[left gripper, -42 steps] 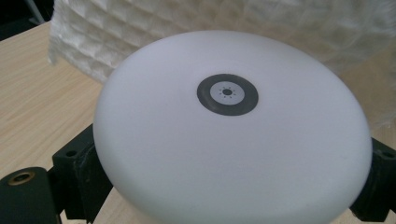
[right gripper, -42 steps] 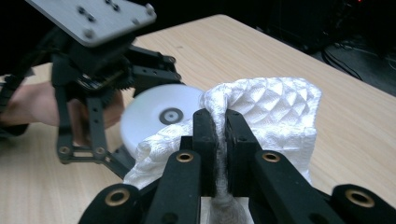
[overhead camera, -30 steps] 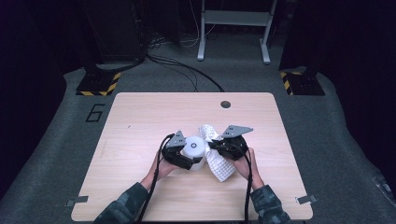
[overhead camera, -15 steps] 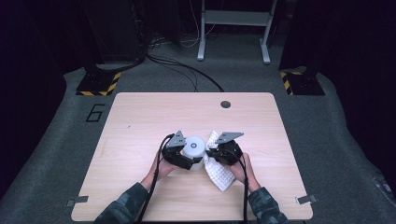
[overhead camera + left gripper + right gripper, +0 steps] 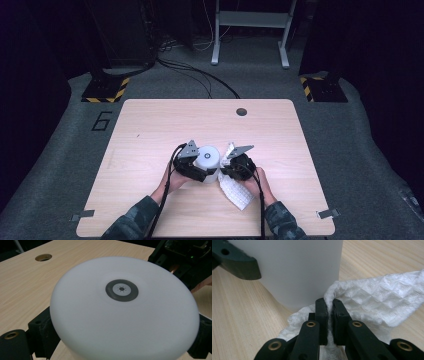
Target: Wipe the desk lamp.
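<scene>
Cloth (image 5: 372, 302) and right claw (image 5: 231, 167) have sunk lower beside white cylinder (image 5: 207, 159).

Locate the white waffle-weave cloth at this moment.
In the high view the white waffle-weave cloth lies on the wooden table, near its front edge, pinched in the right gripper beside the white cylinder that the left gripper clamps.

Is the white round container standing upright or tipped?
Upright: white round container stands on the wooden table, flat top up, held between the left gripper jaws.
</scene>
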The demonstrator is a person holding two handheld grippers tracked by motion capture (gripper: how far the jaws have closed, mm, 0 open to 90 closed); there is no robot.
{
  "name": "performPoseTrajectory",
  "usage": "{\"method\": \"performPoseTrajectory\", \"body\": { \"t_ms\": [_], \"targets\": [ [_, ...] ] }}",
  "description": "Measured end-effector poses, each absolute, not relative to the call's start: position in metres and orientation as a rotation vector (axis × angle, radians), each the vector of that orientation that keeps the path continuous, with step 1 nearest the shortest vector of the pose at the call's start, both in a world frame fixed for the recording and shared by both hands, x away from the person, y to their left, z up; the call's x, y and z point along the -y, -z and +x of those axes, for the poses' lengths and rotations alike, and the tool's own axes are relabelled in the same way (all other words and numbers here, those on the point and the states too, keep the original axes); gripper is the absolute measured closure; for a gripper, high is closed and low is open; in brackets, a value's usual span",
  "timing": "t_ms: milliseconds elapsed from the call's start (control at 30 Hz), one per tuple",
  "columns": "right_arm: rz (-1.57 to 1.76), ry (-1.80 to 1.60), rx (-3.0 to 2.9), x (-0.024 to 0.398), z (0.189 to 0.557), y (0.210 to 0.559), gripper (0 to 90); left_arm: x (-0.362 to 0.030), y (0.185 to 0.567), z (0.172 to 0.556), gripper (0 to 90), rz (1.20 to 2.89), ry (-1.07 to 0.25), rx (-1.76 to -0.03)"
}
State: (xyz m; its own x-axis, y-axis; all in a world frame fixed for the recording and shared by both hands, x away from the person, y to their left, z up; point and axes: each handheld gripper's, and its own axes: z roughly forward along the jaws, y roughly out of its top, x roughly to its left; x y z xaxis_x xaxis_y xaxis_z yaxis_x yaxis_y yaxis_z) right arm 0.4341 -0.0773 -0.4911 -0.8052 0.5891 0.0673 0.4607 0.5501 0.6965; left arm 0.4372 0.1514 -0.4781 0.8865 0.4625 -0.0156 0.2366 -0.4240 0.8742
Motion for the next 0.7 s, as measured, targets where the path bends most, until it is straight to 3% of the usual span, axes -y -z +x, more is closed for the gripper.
{"method": "performPoseTrajectory", "body": {
  "t_ms": [367,700],
  "targets": [
    [0.88,-1.521,-2.467,0.102,0.427,0.455,84.9,-0.151,0.478,0.437,8.7,2.025,-0.276,-0.507],
    [0.812,-1.58,-2.438,0.102,0.418,0.443,84.9,-0.151,0.478,0.437,8.7,2.025,-0.276,-0.507]
  ]
}}
